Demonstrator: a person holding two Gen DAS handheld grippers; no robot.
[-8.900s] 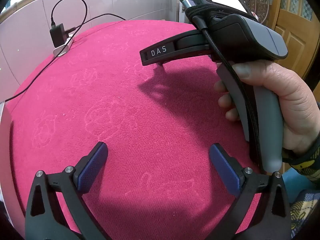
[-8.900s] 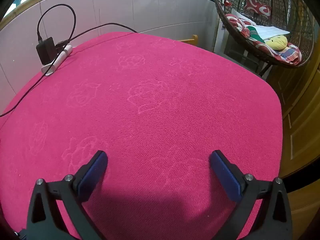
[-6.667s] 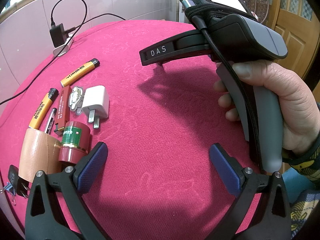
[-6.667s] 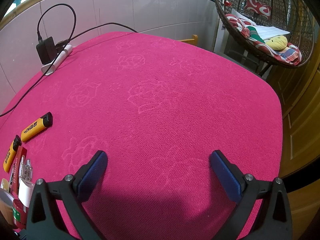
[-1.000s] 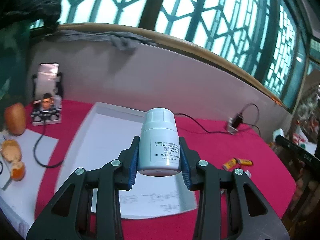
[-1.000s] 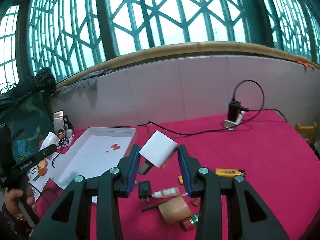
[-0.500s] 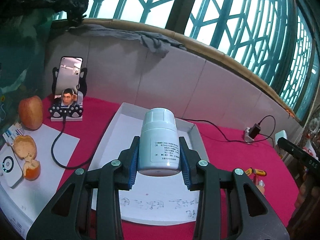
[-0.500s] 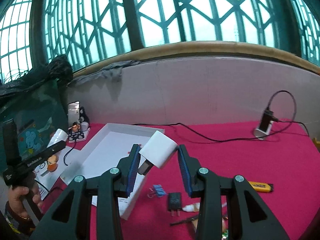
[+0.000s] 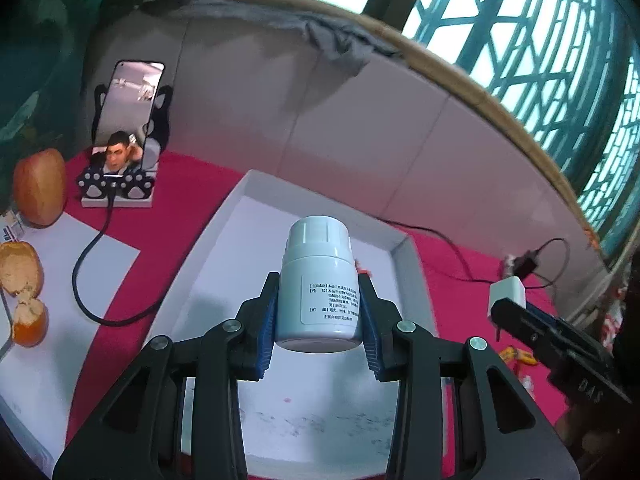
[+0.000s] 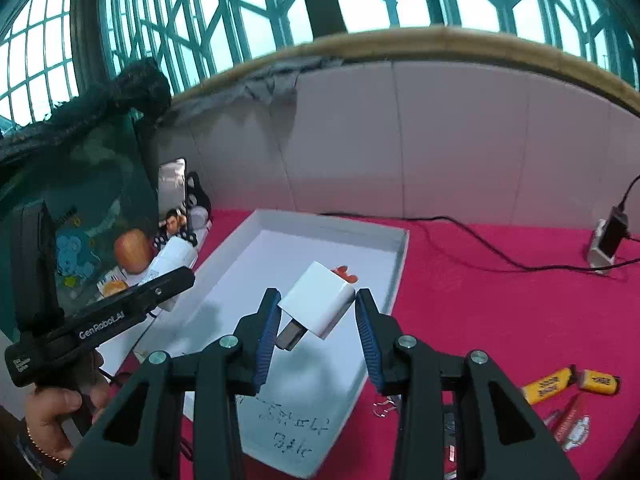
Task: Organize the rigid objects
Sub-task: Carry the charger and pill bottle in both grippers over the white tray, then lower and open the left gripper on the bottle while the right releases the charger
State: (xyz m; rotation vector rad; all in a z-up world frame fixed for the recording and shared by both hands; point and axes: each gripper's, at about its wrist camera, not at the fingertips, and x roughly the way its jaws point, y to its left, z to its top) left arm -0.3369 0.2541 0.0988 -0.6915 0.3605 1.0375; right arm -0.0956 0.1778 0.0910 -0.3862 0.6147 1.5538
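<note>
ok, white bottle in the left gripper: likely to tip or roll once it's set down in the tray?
The white bottle is round, so on its side it would probably roll. Set upright on the white tray, its broad flat base should hold. Smooth plastic walls may slip between the left gripper pads.

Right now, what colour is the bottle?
White: the plastic pill bottle shows best in the left wrist view.

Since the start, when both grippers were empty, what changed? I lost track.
The left gripper took hold of the white bottle; the right gripper took the white charger plug. Both swung left over the white tray. The yellow lighters stayed on the red cloth.
</note>
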